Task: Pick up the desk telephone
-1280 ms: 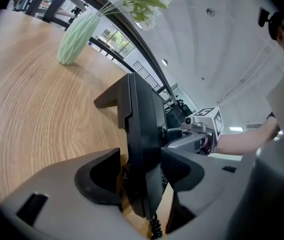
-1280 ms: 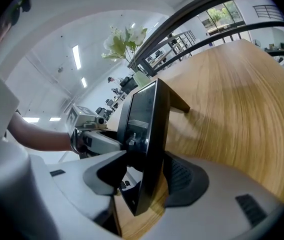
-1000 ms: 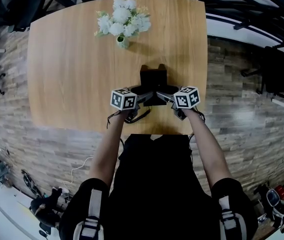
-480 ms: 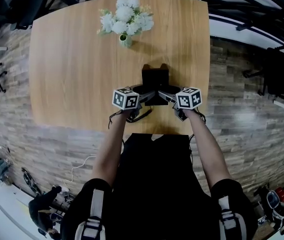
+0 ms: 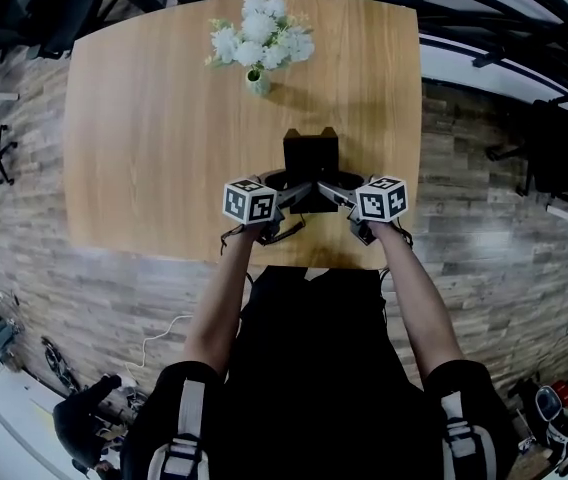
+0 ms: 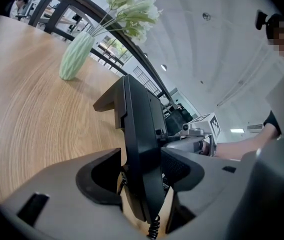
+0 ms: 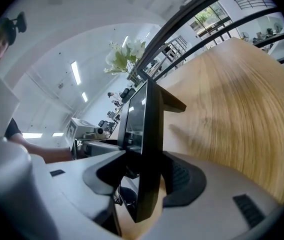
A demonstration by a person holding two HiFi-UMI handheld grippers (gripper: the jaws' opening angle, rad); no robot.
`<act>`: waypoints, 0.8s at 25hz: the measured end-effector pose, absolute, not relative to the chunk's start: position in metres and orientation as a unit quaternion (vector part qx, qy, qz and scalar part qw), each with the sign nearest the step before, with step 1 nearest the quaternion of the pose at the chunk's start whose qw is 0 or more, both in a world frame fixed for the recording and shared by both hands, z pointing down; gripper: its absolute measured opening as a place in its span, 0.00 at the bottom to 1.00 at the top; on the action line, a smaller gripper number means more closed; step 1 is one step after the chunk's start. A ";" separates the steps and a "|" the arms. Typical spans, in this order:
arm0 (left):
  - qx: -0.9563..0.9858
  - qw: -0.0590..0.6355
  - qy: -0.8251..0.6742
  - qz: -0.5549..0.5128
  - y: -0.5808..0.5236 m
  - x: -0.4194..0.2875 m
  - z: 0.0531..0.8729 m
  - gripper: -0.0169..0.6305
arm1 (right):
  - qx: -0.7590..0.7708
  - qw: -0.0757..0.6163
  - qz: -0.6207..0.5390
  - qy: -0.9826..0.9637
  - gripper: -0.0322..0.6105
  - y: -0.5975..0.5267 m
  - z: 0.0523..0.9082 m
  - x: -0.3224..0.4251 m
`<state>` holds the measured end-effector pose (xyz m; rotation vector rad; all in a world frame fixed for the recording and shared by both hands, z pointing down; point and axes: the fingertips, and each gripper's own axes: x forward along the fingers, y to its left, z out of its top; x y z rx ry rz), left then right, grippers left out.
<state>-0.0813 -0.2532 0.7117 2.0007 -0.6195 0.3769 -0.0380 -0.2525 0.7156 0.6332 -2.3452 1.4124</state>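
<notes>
The black desk telephone (image 5: 309, 160) is near the front edge of the wooden table (image 5: 144, 138), gripped from both sides. My left gripper (image 5: 289, 192) is shut on the telephone's left edge (image 6: 141, 149), where a coiled cord hangs below. My right gripper (image 5: 326, 190) is shut on its right edge (image 7: 149, 154). In both gripper views the telephone stands edge-on between the jaws, and its base looks lifted off the wood. Each gripper view shows the other gripper's marker cube beyond the telephone.
A pale green vase of white flowers (image 5: 258, 43) stands at the far side of the table, behind the telephone. The table's front edge (image 5: 264, 264) lies just below the grippers. Wood-plank floor surrounds the table; office chairs (image 5: 564, 158) stand to the right.
The grippers and telephone have hardly moved; the view has shifted slightly, so table and vase sit a little to the right. Both grips stay shut.
</notes>
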 end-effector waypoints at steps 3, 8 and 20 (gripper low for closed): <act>0.825 0.480 -0.255 0.154 -0.251 -0.082 0.703 0.40 | 0.224 0.160 0.497 -0.823 0.41 -0.249 0.708 -0.038; 0.831 0.471 -0.258 0.146 -0.241 -0.081 0.691 0.40 | 0.227 0.157 0.493 -0.825 0.41 -0.240 0.695 -0.037; 0.846 0.457 -0.243 0.126 -0.215 -0.082 0.656 0.40 | 0.242 0.156 0.471 -0.834 0.41 -0.213 0.659 -0.037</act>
